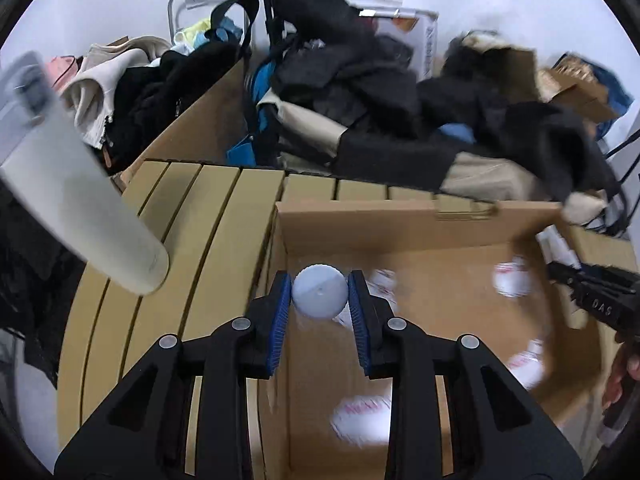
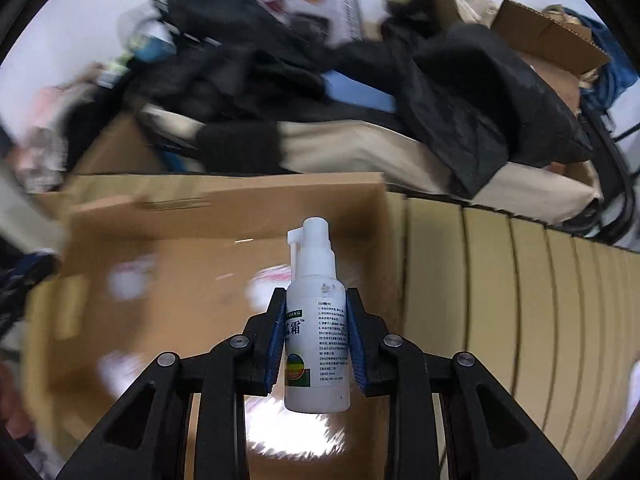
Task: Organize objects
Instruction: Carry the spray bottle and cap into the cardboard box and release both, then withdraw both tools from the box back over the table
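Both claws loaded above the open cardboard box (image 1: 400, 224). Lower centre of the left wrist view: the left gripper (image 1: 320, 300) is clamped on a pale round-ended bottle (image 1: 319, 295) over the box's left wall. Lower centre of the right wrist view: the right gripper (image 2: 316, 336) is clamped on a white spray bottle (image 2: 316, 332), nozzle up. Several blurred white containers (image 1: 513, 280) already lie inside; judged partway done, with both held items yet to be deposited.

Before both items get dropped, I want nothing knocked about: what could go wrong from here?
The left hand-held gripper pinches only the round white cap, so it could slip. The spray bottle in the right hand-held gripper could land on white containers already in the cardboard box.
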Available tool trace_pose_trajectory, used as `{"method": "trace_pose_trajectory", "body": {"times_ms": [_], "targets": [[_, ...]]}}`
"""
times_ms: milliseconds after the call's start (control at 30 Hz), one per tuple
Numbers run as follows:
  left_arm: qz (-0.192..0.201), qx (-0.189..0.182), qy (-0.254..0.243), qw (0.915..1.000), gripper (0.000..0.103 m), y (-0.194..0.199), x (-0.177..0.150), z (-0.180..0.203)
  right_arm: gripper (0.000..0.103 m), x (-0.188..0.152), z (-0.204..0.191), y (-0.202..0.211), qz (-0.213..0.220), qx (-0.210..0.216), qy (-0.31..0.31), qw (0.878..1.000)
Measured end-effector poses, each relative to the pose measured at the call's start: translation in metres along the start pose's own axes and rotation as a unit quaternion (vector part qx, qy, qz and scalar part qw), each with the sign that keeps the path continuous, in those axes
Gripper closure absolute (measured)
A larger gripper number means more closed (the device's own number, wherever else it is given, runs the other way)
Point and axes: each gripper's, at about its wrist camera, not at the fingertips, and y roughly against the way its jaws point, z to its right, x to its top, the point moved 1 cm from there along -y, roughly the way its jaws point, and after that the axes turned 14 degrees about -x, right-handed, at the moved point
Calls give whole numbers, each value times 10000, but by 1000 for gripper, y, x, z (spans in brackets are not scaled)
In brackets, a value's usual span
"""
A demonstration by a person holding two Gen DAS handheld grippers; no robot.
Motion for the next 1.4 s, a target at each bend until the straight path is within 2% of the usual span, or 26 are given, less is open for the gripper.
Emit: {"method": "trace_pose_trajectory", "body": {"times_ms": [67, 100, 133, 167, 200, 233, 267, 300, 333, 467, 567, 633, 733, 833, 933, 1067, 1133, 1167, 1300, 1400], "targets": [[-111, 13, -68, 9999, 72, -10, 2, -1, 72, 5, -2, -13, 64, -211, 86, 9997], [-148, -51, -89, 9998, 64, -13, 2, -2, 72, 6, -7, -15, 100, -375, 218, 9990], [-159, -95, -93, 9998, 61, -15, 3, -2, 71, 8, -10, -15, 112, -479, 317, 9983], [-152, -134, -96, 9997, 58, -14, 3, -2, 67, 9, -11, -12, 215, -424, 364, 9982], [-128, -160, -92, 9997, 56, -12, 3, -3, 56, 11, -11, -6, 343, -365, 379, 9980], [-118, -170, -93, 9997, 55, -9, 2, -2, 49, 11, -10, -1, 426, -334, 377, 9978], [-113, -178, -75, 9997, 52, -4, 2, -2, 36, 13, -7, 6, 470, -244, 350, 9980], [-95, -200, -47, 9997, 47, 4, 2, -1, 31, 15, -5, 11, 494, -173, 307, 9982], [-68, -231, -34, 9997, 44, 12, 4, -1, 31, 16, 0, 19, 525, -80, 230, 9983], [7, -283, -143, 9995, 27, 69, 4, 0, 31, 15, 23, 60, 587, 123, -22, 9982], [119, -223, -146, 9996, 19, 129, 2, -2, 30, 10, 46, 101, 638, 224, -67, 9977], [210, -169, -102, 9996, 15, 162, -4, -1, 24, 2, 58, 133, 722, 180, 44, 9972], [319, -106, -93, 9994, 10, 213, -22, 4, 21, -22, 75, 180, 894, 292, 209, 9954], [410, 127, -409, 9982, 8, 250, -48, 16, 21, -54, 85, 219, 992, 513, 386, 9930], [382, 265, -604, 9971, 8, 281, -78, 28, 21, -80, 89, 247, 1136, 528, 450, 9911], [564, 264, -759, 9952, 8, 325, -120, 46, 21, -120, 96, 288, 1429, 689, 474, 9862], [669, 168, -939, 9932, 3, 346, -145, 57, 21, -145, 98, 309, 1616, 889, 585, 9811], [726, 138, -1036, 9919, 0, 356, -159, 62, 21, -156, 98, 317, 1663, 988, 665, 9789], [1052, 146, -1252, 9864, 0, 388, -222, 81, 21, -217, 101, 343, 1833, 1145, 801, 9731], [1327, -72, -1274, 9829, 0, 404, -267, 91, 21, -273, 100, 356, 2043, 1654, 908, 9606]]}}
